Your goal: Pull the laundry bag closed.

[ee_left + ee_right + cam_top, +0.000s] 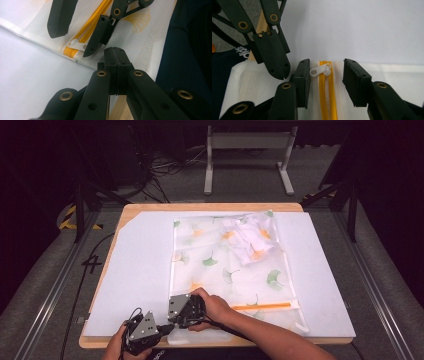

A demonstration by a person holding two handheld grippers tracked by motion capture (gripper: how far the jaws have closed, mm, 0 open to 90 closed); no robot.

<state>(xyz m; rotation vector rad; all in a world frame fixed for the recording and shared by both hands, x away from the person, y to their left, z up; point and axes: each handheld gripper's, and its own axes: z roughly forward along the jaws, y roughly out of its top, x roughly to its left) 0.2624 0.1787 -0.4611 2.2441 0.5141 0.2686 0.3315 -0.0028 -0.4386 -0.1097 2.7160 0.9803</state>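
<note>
Because the mesh bag (225, 265) is soft and limp, grip its white zipper pull (320, 70): right gripper (325, 75) straddles it apart, left gripper (115, 53) closed beside it.

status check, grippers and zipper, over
Right gripper open, jaws either side of the white zipper pull. Left gripper shut on the mesh bag corner. Orange zipper not yet gripped. Nothing in the way.

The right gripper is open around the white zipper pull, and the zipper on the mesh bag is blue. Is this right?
Not fully. The zipper is orange-yellow, not blue, as the right gripper view shows. The rest holds: the right gripper is open, its jaws either side of the white zipper pull on the mesh bag.
</note>
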